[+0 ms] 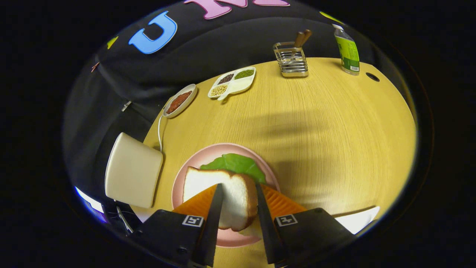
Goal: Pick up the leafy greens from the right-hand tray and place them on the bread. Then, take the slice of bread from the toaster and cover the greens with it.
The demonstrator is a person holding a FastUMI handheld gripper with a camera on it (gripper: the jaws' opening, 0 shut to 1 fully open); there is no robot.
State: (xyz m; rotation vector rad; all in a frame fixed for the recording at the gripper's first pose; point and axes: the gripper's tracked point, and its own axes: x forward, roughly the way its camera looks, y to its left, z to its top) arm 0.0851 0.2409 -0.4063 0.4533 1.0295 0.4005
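1. Gripper sits low over the pink plate; both fingers press the sides of a bread slice, so it's clamped on the bread.
2. Held slice is tilted, crust toward the right finger, over the plate.
3. Green leaf pokes out from behind the slice at 12 o'clock, lying on the plate. What's under it is hidden.
4. Toaster at 9 o'clock from the plate, just beside it; white cord runs off its far side.
5. Table beyond: oval dish of red stuff at 11 o'clock, divided tray of beans and seeds next to it, wire rack at 1 o'clock, bottle further right.
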